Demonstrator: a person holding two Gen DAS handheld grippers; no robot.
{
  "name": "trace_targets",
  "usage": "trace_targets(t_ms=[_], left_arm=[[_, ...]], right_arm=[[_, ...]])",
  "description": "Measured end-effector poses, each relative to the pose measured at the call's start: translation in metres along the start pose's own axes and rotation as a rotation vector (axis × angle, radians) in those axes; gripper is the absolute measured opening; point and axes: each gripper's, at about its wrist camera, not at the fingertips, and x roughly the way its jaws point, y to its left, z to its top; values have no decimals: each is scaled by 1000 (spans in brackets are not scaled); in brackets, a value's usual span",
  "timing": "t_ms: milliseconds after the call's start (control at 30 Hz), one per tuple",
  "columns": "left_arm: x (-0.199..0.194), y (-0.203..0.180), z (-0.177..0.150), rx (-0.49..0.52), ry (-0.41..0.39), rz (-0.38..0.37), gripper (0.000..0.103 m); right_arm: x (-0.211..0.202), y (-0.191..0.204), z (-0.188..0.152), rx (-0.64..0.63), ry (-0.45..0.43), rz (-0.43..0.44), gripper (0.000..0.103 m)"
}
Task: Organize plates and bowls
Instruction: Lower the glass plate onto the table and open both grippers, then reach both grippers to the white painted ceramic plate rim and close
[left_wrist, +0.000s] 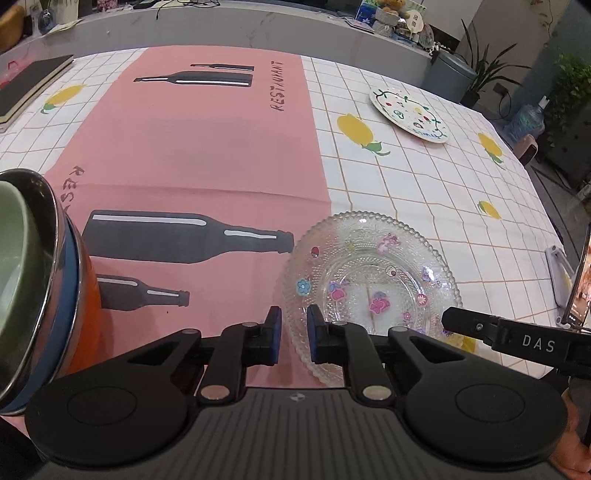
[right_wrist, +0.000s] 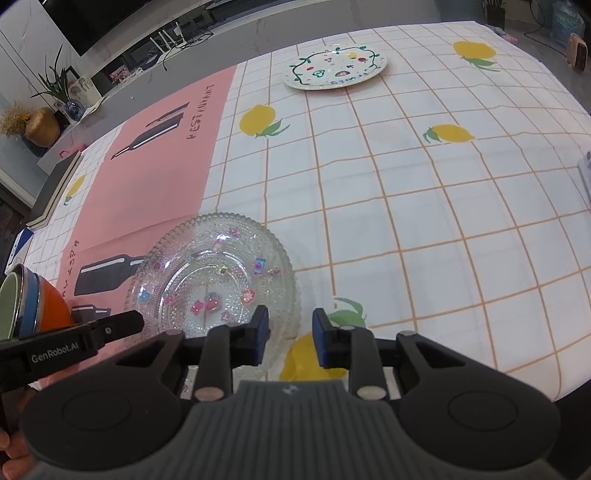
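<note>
**Glass plate: handling and grip point**

A glass plate (left_wrist: 369, 284) lies flat on the tablecloth (left_wrist: 424, 192), straddling the edge of the pink mat (left_wrist: 207, 155). In the left wrist view it is seen at about 1 o'clock from the left gripper (left_wrist: 294, 334); in the right wrist view, at about 11 o'clock from the right gripper (right_wrist: 290, 339). A painted plate (right_wrist: 335, 67) is noted far off at 12 o'clock, well apart from the glass one. Nested bowls (left_wrist: 33, 280) stand at 9 o'clock in the left view, green inside steel, blue and orange.

Left gripper: jaws parted narrowly, nothing held; the near rim of the glass plate is seen just beyond the gap. Right gripper: jaws parted wider, nothing held, with the plate's right rim beside the left finger.

Judgement: the glass plate is taken to be stiff, fairly heavy and brittle. Its beaded rim should give some bite, though glass is expected to slip under smooth pads. A hold on the rim at the near edge is advised, with the pads above and below. Chipping is likely if it is set onto the painted plate hard.
</note>
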Motion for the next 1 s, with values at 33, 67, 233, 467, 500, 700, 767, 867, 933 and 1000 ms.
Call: trace_targets(t_ms=[33,67,233,467,500,700,767,867,933,1000], left_arm=[[0,-1,0,3,1,3,17],[-1,-1,1,7,1,11,17],[-13,-1,11,-8,-35,20,17],[-23,-16,41,3,-74,-24,20],[-24,-20,46,14,-80,-27,20],[-22,-47,76,64,-111,-59,20],[-20,-55,86,67,-118,-76,20],[-14,-64,101,52,-136,-92,29],[-9,-69,110,44,-148,-107,35],[-4,-74,118,35,-157,-117,41]], right_arm=[[0,0,1,-4,-1,-4,26],[-2,0,1,-10,-5,-9,26],[-11,-5,6,3,-26,-9,39],[-21,-16,30,21,-62,-47,44],[-22,-18,34,20,-69,-51,44],[-24,-23,62,-7,-117,-91,64],[-23,-23,72,-22,-136,-110,66],[-22,-28,84,7,-181,-121,68],[-22,-33,91,27,-236,-118,68],[-22,-37,97,26,-290,-106,68]])
